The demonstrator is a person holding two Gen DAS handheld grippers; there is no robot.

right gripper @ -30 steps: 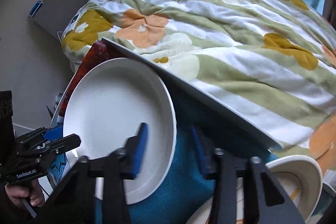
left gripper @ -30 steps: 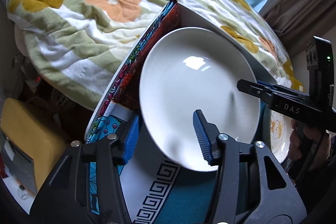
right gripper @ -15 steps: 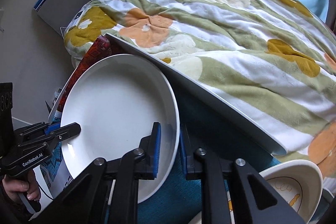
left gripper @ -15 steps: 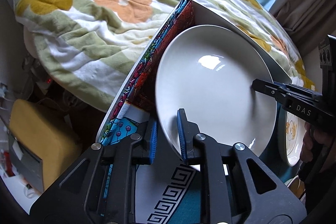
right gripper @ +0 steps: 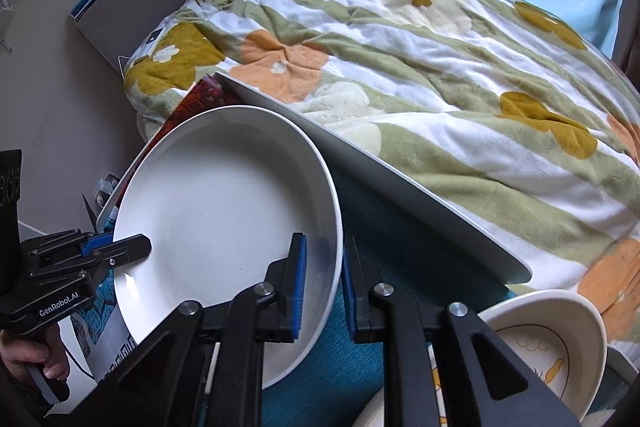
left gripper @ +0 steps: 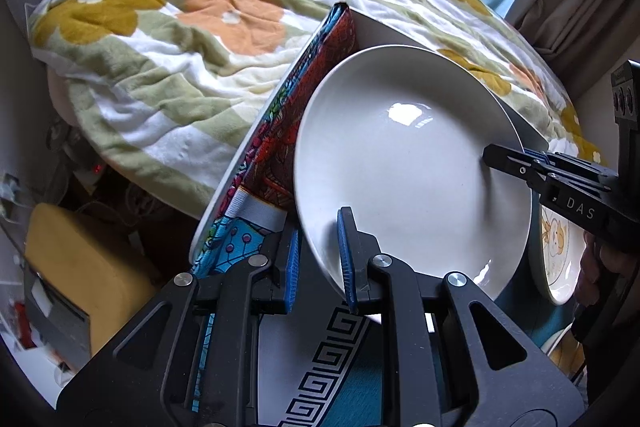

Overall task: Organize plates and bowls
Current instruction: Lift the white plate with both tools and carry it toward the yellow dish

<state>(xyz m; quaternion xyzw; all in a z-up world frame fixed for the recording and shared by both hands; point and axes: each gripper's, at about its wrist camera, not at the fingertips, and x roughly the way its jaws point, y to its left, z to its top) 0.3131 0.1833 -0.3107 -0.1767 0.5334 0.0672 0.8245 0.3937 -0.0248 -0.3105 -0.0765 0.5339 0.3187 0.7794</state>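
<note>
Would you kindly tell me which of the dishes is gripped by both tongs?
The large plain white plate, clamped at opposite rims; the smaller cartoon-printed dishes beside it lie untouched.

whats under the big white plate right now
Around the white plate, teal cloth with a black key-pattern border and a colourful patterned cloth show on the tray. The plate covers whatever lies directly beneath it, so contact cannot be told.

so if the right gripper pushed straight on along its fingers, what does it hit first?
Right gripper is already clamped on the large white plate's rim; straight on, probably the teal tablecloth beneath, though depth is unclear.
</note>
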